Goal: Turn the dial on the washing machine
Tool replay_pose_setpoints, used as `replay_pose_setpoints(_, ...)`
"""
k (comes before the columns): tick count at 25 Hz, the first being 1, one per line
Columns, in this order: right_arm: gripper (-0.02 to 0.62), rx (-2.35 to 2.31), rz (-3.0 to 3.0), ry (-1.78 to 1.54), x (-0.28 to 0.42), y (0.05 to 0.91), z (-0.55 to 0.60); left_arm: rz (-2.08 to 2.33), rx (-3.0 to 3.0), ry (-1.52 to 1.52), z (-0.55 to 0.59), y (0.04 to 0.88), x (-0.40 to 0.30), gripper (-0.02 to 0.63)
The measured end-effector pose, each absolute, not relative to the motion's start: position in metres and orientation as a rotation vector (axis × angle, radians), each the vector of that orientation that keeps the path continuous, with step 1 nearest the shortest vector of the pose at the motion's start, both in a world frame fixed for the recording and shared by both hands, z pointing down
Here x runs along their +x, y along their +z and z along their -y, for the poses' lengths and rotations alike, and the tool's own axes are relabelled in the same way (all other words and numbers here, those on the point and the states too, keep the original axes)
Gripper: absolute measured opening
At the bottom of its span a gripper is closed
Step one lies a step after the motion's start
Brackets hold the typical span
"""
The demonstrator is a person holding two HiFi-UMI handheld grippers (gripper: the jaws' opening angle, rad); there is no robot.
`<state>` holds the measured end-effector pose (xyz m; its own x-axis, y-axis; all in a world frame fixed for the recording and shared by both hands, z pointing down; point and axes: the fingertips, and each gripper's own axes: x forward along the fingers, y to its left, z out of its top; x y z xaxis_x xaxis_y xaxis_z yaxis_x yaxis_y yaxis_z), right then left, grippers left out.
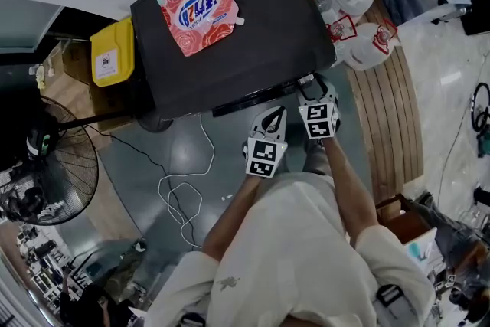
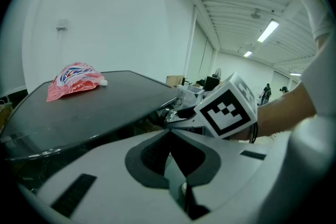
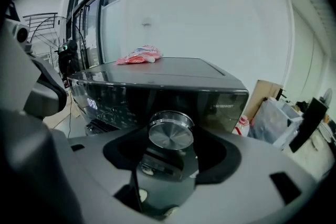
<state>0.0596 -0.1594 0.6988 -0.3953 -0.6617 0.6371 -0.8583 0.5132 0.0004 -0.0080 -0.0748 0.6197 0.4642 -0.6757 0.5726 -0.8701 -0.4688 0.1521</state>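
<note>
Right tongs (image 3: 169, 150) spread, dial (image 3: 170, 131) sitting between the tips. Dark gap shows either side of it, so no pinch that I can see. Left tongs (image 2: 169, 131) pressed together, nothing in them, parked just beside the right ones (image 1: 310, 86) at the machine's front edge; the right marker cube (image 2: 227, 107) fills their view.

Dial: round knob, brushed-metal face, bright rim, on the glossy dark front panel of the washing machine (image 3: 157, 73), right of a small lit display (image 3: 92, 104). From the head view the right tongs cover it.

Around: pink detergent pouch (image 1: 197, 8) flat on the machine's lid, yellow container (image 1: 112, 51) and fan (image 1: 46, 165) to the left, white jugs (image 1: 360, 19) on a wooden platform (image 1: 394, 111) to the right, white cable (image 1: 184, 195) looped on the floor.

Dial face points out of the panel at the tongs; axis runs straight out of the front.
</note>
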Motion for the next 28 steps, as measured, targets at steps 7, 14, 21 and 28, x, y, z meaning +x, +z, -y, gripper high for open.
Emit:
replay_pose_setpoints(7,0.276,1.252,2.214,0.547,0.0611,0.6941,0.1606,1.301,2.290,0.610,0.0732,0.6183,-0.0078,0.012)
replay_pose_setpoints(14,0.276,1.256,2.248,0.666,0.0645,0.6968,0.1615,1.309,2.283,0.605,0.0720,0.6174,-0.0070,0.012)
replay_pose_setpoints(21,0.276,1.272,2.285,0.806,0.0653,0.6958,0.1620,1.317,2.279,0.601,0.0711,0.6175,-0.0070,0.012)
replay_pose_setpoints(28,0.276,1.294,2.309,0.953,0.0665,0.6955,0.1620,1.324,2.274,0.602,0.0699,0.6176,-0.0074,0.012)
